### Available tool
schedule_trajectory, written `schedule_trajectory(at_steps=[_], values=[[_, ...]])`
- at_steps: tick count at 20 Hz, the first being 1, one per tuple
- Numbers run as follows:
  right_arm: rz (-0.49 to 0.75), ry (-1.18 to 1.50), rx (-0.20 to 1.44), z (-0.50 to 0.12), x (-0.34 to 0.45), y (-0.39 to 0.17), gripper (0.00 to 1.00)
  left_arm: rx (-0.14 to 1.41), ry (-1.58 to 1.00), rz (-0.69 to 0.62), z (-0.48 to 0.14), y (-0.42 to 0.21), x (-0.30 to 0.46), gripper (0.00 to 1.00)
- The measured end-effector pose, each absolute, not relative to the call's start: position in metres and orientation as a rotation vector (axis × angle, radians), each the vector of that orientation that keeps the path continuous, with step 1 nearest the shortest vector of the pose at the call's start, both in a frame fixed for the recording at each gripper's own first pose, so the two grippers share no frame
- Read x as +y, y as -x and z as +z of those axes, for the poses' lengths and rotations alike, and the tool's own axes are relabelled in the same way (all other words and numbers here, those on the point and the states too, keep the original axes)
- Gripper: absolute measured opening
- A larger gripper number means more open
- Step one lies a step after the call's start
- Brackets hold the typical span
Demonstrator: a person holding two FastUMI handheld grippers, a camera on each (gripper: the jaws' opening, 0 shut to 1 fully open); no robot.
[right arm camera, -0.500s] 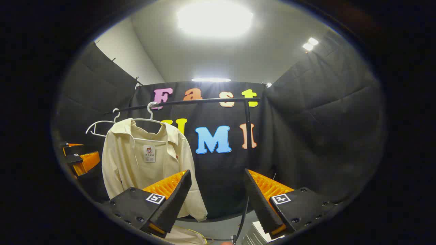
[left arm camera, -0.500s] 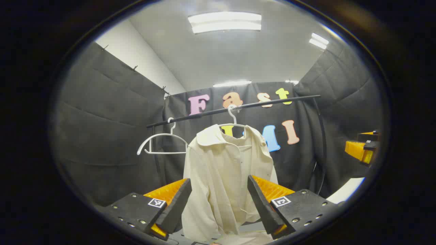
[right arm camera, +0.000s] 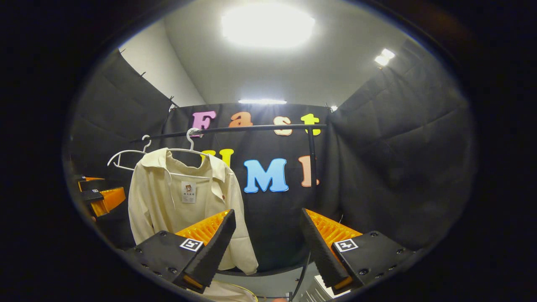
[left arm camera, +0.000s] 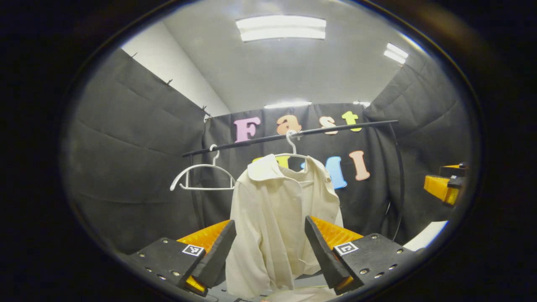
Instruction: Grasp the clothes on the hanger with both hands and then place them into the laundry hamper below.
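A cream shirt (left arm camera: 277, 214) hangs on a white hanger (left arm camera: 291, 149) from a black rail (left arm camera: 289, 135). My left gripper (left arm camera: 268, 233) is open, some way short of the shirt, with the shirt's body seen between its fingers. In the right gripper view the same shirt (right arm camera: 180, 201) hangs at the left on its hanger (right arm camera: 191, 142), and my right gripper (right arm camera: 266, 228) is open, pointing at the black wall to the shirt's right. The left gripper (right arm camera: 98, 197) shows at the far left edge there. The right gripper (left arm camera: 444, 184) shows at the right edge of the left gripper view. A pale hamper rim (right arm camera: 233, 291) peeks in below.
An empty white hanger (left arm camera: 201, 178) hangs on the rail left of the shirt. The rail's black upright post (right arm camera: 312, 167) stands right of the shirt. Black cloth walls close in on three sides. A white surface (left arm camera: 426, 237) lies low at the right.
Both views have shifted slightly: the shirt and rail sit a little lower and to the right in each frame. Both grippers stay open.
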State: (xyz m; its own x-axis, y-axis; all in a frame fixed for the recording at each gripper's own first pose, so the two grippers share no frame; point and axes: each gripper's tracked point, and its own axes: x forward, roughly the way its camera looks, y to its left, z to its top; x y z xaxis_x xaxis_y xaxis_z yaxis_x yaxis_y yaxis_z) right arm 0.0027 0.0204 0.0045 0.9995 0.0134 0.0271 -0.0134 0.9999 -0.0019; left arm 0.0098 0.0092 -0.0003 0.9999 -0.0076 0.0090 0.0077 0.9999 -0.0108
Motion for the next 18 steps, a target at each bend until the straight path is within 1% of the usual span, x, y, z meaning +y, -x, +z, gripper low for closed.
schedule_trajectory(at_steps=[2,5,7,10,13,15,18], values=[[0.018,-0.008,-0.029,0.005,0.024,-0.003,0.96,-0.020,-0.005,-0.009,0.003,-0.009,0.013,0.97],[0.025,-0.004,-0.032,0.006,0.029,-0.004,0.98,-0.017,0.003,0.002,0.000,-0.007,0.022,0.96],[0.030,-0.004,-0.031,0.005,0.033,-0.005,0.96,-0.016,0.010,0.005,0.000,-0.006,0.027,0.97],[0.040,-0.004,-0.023,0.003,0.040,-0.006,0.98,-0.024,0.004,0.008,0.001,-0.008,0.032,0.97],[0.055,-0.008,-0.021,0.004,0.049,-0.012,0.98,-0.027,0.008,0.006,0.003,-0.011,0.033,0.97],[0.068,-0.008,-0.030,0.007,0.055,-0.020,0.97,-0.037,0.012,0.013,0.006,-0.013,0.036,0.95],[0.095,-0.002,-0.046,0.014,0.063,-0.032,0.98,-0.044,0.014,0.033,0.010,-0.012,0.039,0.96]])
